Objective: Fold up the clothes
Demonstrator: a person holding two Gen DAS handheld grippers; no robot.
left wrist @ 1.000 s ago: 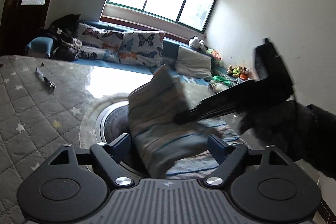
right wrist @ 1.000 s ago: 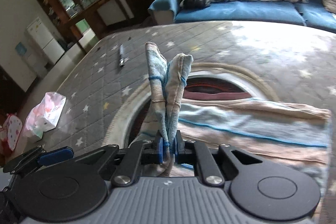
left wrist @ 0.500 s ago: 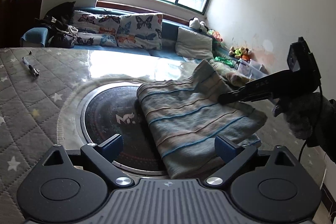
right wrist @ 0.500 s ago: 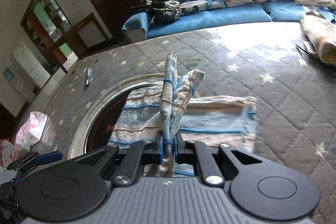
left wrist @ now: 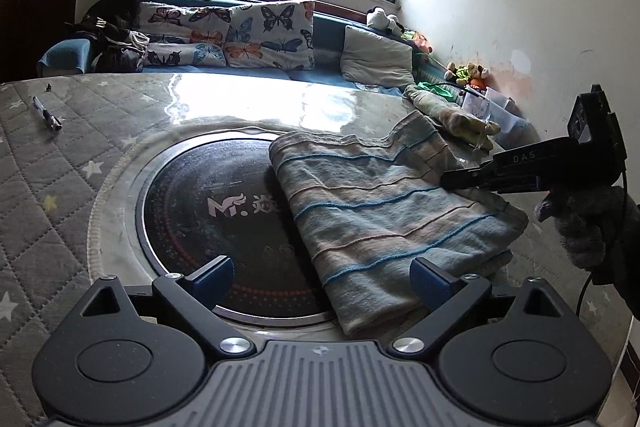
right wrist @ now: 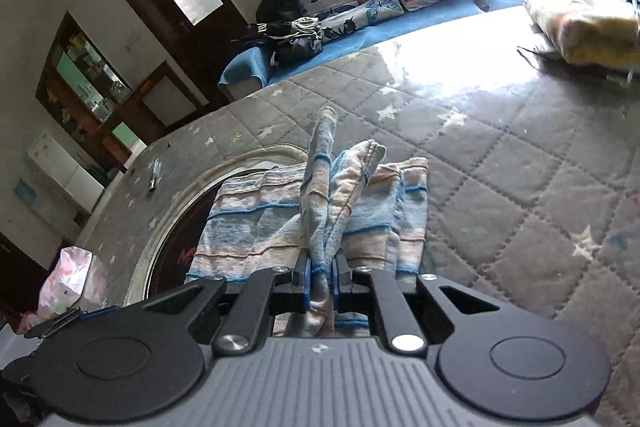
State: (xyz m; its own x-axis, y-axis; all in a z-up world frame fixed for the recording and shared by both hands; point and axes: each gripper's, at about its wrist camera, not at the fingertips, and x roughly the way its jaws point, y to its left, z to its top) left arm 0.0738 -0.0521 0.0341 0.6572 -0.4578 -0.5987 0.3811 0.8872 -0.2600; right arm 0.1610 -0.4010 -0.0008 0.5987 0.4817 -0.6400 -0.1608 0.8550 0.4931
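So the striped cloth (left wrist: 384, 211) is lying folded on the tabletop (left wrist: 60, 195), half over the round dark glass plate (left wrist: 216, 203) set into the quilted star cover. The left gripper (left wrist: 322, 277) has its fingers (left wrist: 212, 273) spread wide with nothing pinched; the near edge of the cloth sits just ahead of them, closer to the right finger, and the bare plate is in front of the left one. The right gripper (right wrist: 321, 281) is clenched on a bunched corner of the cloth (right wrist: 320, 203), which sticks up between its fingers (right wrist: 303, 277) while the rest spreads flat beyond them. From the left wrist view that gripper comes in from the right, held by a gloved hand (left wrist: 588, 223), tips at the cloth's far right edge. Lots of free quilted surface to the right of the right fingers. A pen (left wrist: 47, 115) lies well off to the left, and another folded bundle (right wrist: 580, 23) sits far ahead on the right.
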